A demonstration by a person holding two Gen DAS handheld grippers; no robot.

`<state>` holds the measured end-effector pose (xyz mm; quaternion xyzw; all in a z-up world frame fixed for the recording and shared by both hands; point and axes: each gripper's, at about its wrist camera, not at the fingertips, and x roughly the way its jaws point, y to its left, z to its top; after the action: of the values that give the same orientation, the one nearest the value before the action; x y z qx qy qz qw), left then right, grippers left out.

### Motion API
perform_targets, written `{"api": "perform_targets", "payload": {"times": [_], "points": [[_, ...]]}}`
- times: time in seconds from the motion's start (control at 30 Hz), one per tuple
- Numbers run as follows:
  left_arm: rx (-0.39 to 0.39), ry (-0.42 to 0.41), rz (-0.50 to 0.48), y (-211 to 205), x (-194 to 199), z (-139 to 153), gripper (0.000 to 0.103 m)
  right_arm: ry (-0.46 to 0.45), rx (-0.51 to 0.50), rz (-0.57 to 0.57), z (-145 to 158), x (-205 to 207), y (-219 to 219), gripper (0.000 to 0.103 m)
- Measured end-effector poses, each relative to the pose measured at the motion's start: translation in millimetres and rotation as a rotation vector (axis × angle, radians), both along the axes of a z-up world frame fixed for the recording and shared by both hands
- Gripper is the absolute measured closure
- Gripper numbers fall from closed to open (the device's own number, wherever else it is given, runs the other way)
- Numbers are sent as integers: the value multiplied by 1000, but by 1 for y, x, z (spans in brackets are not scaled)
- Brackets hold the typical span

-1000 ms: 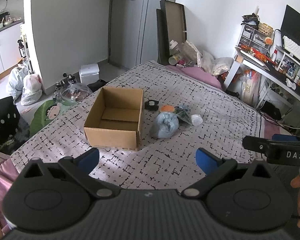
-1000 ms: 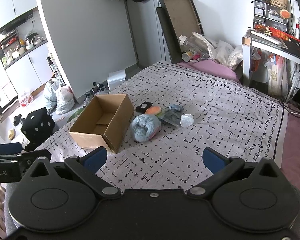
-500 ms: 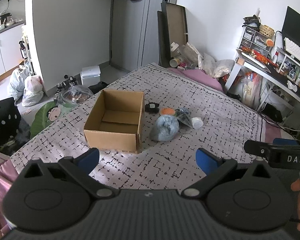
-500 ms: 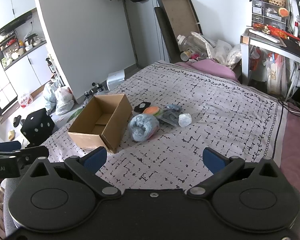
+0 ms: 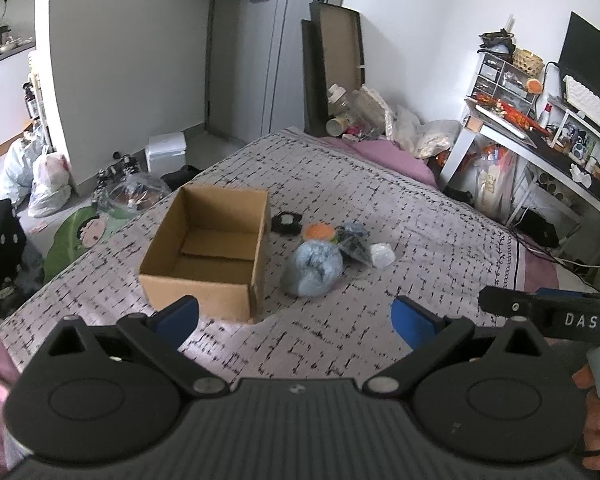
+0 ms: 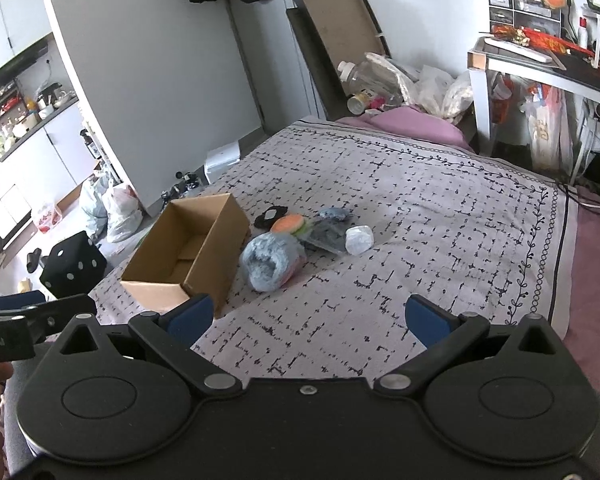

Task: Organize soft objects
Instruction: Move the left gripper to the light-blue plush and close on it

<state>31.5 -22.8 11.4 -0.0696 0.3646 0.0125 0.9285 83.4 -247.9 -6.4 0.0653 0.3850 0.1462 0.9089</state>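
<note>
An open, empty cardboard box (image 5: 208, 256) (image 6: 184, 254) stands on the bed. To its right lies a cluster of soft things: a fluffy blue bundle (image 5: 314, 270) (image 6: 270, 260), an orange-and-green round piece (image 5: 319, 232) (image 6: 288, 224), a dark bagged item (image 5: 354, 242) (image 6: 328, 232), a small white ball (image 5: 382, 255) (image 6: 358, 240) and a black piece (image 5: 286, 223) (image 6: 270, 216). My left gripper (image 5: 296, 314) and right gripper (image 6: 306, 318) are both open and empty, well short of the cluster.
The patterned bedspread (image 5: 420, 220) (image 6: 440, 220) covers the bed. A cluttered desk (image 5: 540, 136) (image 6: 540, 60) stands at the right. Bags and clutter lie on the floor (image 5: 40, 180) at the left. The right gripper's side (image 5: 556, 316) shows in the left wrist view.
Both views have drawn back and risen slightly, so the box and cluster look a little smaller. Both grippers stay open. Nothing on the bed has moved.
</note>
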Motion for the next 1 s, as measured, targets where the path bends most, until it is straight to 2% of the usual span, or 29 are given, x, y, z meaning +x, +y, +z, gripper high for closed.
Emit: {"api": "perform_targets", "payload": {"times": [0.47,0.57,0.77,0.93,1.0], "points": [[4,-10,-27,-19,44,-18,4,65,90,-12,-21,44,-14,0],[-20,-9,-21,-19,54,-21,8,74,95,4,-24,52,-12,0],[-20,5,-25,-23,73,-29,16,85,124,11,-28,71,-9,0],[-36,32,-36,-23,88,-36,30,92,153,9,-32,88,-6,0],[-39,38,-35,-24,94,-39,33,97,175,7,-33,95,-5,0]]}}
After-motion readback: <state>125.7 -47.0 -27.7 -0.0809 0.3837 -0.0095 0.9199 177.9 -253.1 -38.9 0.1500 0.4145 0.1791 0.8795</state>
